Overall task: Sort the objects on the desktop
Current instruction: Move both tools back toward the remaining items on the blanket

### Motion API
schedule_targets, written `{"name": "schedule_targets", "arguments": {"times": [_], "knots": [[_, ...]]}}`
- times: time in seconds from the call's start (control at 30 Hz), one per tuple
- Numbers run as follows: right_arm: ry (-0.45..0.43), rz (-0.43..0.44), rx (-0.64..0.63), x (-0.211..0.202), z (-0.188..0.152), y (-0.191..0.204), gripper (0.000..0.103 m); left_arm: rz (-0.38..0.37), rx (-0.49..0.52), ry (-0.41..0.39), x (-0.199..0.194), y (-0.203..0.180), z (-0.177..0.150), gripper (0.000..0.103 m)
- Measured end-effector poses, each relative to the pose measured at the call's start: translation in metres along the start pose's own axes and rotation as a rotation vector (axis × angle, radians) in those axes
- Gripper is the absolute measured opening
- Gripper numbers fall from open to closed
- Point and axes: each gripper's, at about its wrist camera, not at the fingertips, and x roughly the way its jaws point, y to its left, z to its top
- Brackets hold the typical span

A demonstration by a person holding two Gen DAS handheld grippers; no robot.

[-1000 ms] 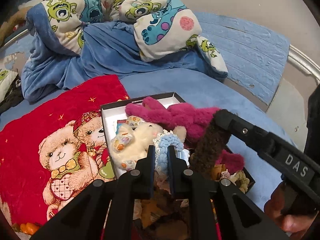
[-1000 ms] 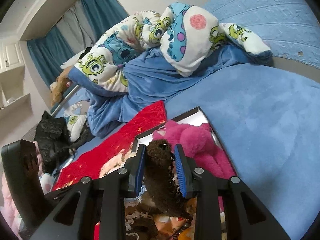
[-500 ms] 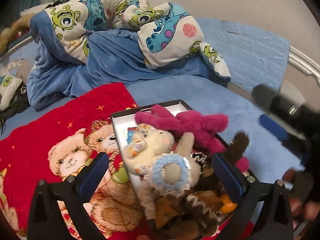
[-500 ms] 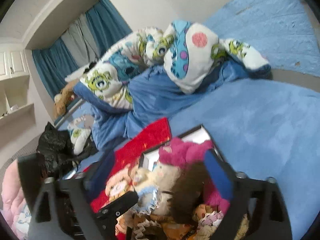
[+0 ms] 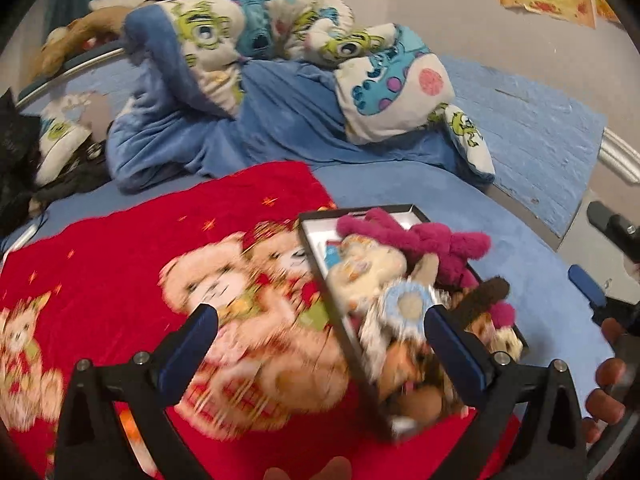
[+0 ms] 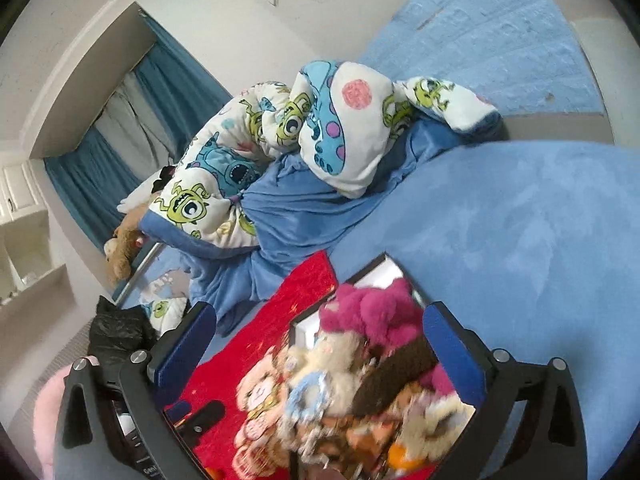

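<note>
A shallow dark-rimmed box (image 5: 320, 256) lies on the bed, its near part resting on a red cloth printed with teddy bears (image 5: 132, 264) and its far corner over the blue bedsheet (image 5: 400, 184). The box is heaped with soft toys: a magenta plush (image 5: 432, 236) at the far end, a cream plush (image 5: 368, 268) beside it, a pale blue crocheted ring (image 5: 408, 304) nearer the camera, and a dark brown fuzzy strip (image 5: 484, 292) lying across the pile toward the right rim. The lower contents are blurred and cannot be told apart.

The left gripper (image 5: 320, 344) hovers over the red cloth and the near left rim of the box; its blue-padded fingers (image 5: 188, 348) stand spread wide, released, with nothing pressed between them. In the right wrist view the right gripper (image 6: 320, 344) hangs above the same box (image 6: 376, 268); its fingers (image 6: 448, 344) are opening, already far apart, and the brown strip (image 6: 400, 372) and the magenta plush (image 6: 372, 312) lie below in the box, untouched by the pads. At the right edge of the left wrist view the right gripper's body shows, with the person's fingertips (image 5: 604, 400) wrapped around its handle.

Beyond the box a rumpled blue blanket (image 5: 256, 128) with a white cartoon-monster lining (image 5: 392, 92) is piled against the wall. A black bag (image 6: 116, 328) sits at the left bed edge, and blue curtains (image 6: 172, 92) hang at the far wall.
</note>
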Motion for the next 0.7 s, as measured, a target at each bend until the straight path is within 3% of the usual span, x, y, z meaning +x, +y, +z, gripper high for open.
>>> {"name": "schedule_targets", "arguments": {"times": [0.1,0.37,0.5,0.7], "knots": [[0.000,0.009,0.003,-0.016,-0.019,0.005,0.103,0.014,0.005,-0.011,-0.033,0.016,-0.028,0.103],[0.115,0.013,-0.097,-0.039,-0.090,0.039,0.103,0.031,0.022,0.107,-0.084,0.058,-0.112,0.103],[0.148,0.022,-0.083,-0.049,-0.129,0.056,0.103,0.049,-0.029,0.116,-0.117,0.076,-0.143,0.103],[0.248,0.032,-0.116,-0.074,-0.200,0.099,0.103,0.045,0.021,0.161,-0.173,0.109,-0.180,0.103]]}}
